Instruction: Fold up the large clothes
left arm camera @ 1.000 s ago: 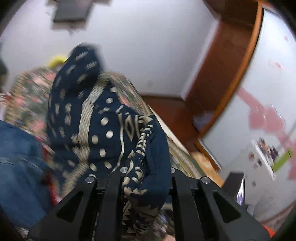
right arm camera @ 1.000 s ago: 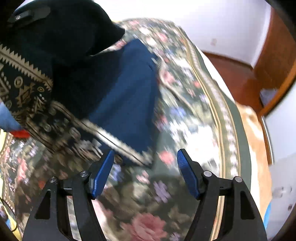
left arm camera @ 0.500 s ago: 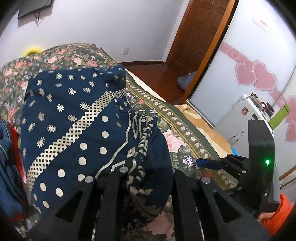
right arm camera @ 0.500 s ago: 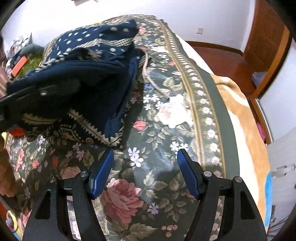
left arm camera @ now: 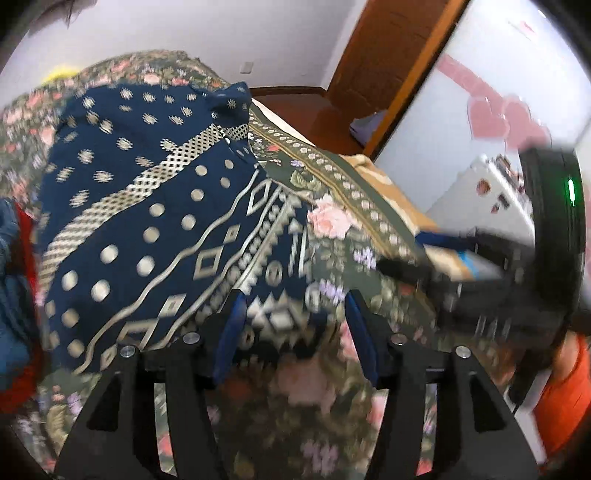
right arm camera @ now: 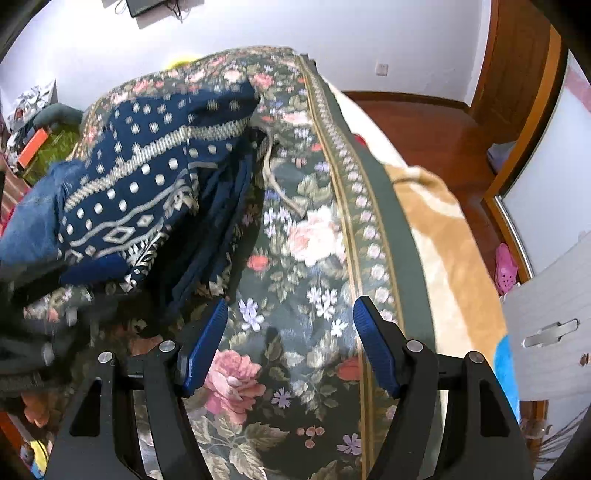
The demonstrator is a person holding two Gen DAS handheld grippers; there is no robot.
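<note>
Right gripper (right arm camera: 290,347) fingers apart above floral bedspread (right arm camera: 314,236); navy garment (right arm camera: 155,184) left.

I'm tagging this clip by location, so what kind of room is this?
Most likely a bedroom: a bed under a floral bedspread with a navy patterned garment on it, a wooden door and a wood floor.

Floral bedspread (right arm camera: 314,236) covers the bed, patterned border band along its right edge. Tan blanket (right arm camera: 443,229) hangs over that edge. Jeans (right arm camera: 33,218) at bedspread's left edge. Wooden door (left arm camera: 388,66), white wall (right arm camera: 332,33), pink shoe (right arm camera: 505,266) on floor.
</note>
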